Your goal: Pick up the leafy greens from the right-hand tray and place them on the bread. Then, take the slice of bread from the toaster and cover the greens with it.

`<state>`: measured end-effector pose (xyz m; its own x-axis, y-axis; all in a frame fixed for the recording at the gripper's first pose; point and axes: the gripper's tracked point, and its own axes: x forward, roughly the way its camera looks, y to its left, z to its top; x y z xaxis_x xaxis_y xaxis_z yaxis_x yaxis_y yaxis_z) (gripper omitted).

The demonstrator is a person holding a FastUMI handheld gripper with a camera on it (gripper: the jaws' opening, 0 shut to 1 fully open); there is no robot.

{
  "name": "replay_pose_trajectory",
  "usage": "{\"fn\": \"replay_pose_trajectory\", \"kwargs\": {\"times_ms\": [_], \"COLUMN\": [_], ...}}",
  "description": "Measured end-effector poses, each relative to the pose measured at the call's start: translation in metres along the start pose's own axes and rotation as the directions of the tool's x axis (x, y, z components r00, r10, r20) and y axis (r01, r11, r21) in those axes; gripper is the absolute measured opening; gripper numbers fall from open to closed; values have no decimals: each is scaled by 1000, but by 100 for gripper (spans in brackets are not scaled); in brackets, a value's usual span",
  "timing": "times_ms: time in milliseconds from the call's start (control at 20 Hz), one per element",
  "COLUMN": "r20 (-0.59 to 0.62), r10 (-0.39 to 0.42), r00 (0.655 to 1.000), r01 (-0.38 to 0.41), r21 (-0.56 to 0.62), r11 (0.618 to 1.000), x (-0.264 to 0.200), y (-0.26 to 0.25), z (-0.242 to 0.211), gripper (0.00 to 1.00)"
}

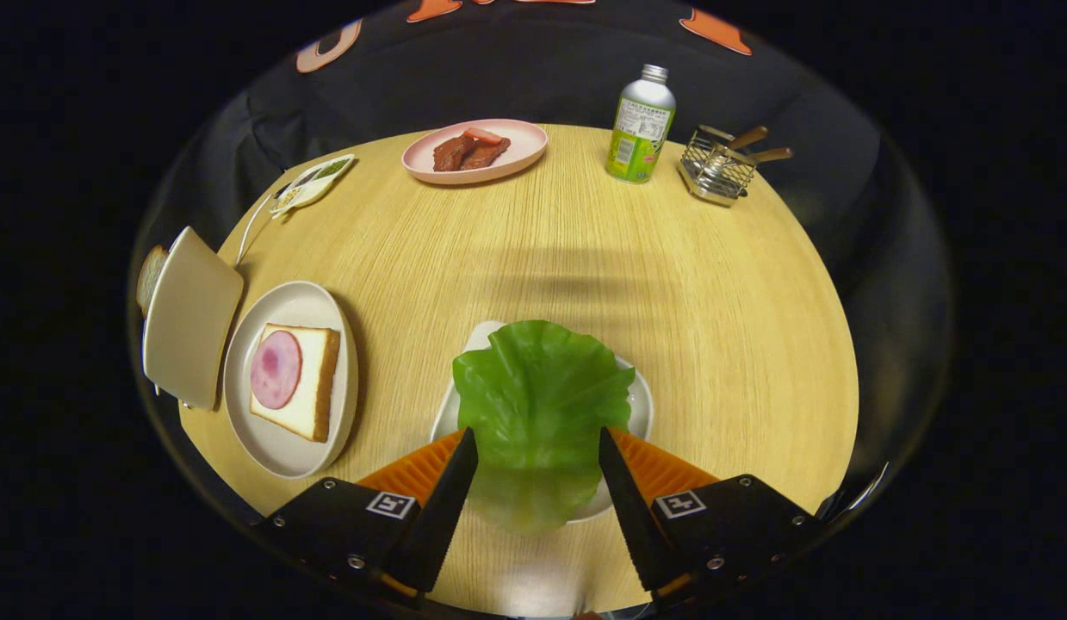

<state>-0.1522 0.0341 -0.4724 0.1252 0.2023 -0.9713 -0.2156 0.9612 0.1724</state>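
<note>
A green lettuce leaf (pixel 540 405) lies on a small white tray (pixel 641 403), its near end between my two fingers. My gripper (pixel 538 443) is open, one fingertip at each side of the leaf, with a gap to it on both sides. To the left stands a round white plate (pixel 275 448) with a slice of bread (pixel 313 383) topped by a pink round of ham (pixel 276 368). Further left is a beige toaster (pixel 189 314) with a slice of bread (pixel 150 275) showing behind it.
The round wooden table (pixel 714 284) carries a pink plate of dark meat (pixel 475 151) at the back, a green-labelled bottle (pixel 641 127) and a wire basket of utensils (pixel 722 164) at the back right, and a small dish (pixel 313 182) at the back left.
</note>
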Motion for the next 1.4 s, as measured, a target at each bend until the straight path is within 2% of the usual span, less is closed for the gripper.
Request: {"fn": "replay_pose_trajectory", "kwargs": {"times_ms": [150,250,500,550,650,850,1000,1150,1400], "r20": [-33,-56,-83,-77,-58,-50,-80,-2,50], "r10": [-17,-6,3,-3,-14,-18,6,33,82], "r00": [999,998,997,997,998,999,997,999,995], "r01": [17,6,5,11,20,28,14,-31,-91], "r21": [0,13,99,105,122,192,240,259,236], "r11": [1000,1000,995,994,992,981,971,965,967], "x": [10,14,15,16,15,16,4,-19,-49], "y": [-2,0,0,0,0,-5,3,16,44], "z": [-1,-4,-5,-4,-2,-2,-10,5,22], "gripper": [76,74,58,52,31,7,3,3,3]}}
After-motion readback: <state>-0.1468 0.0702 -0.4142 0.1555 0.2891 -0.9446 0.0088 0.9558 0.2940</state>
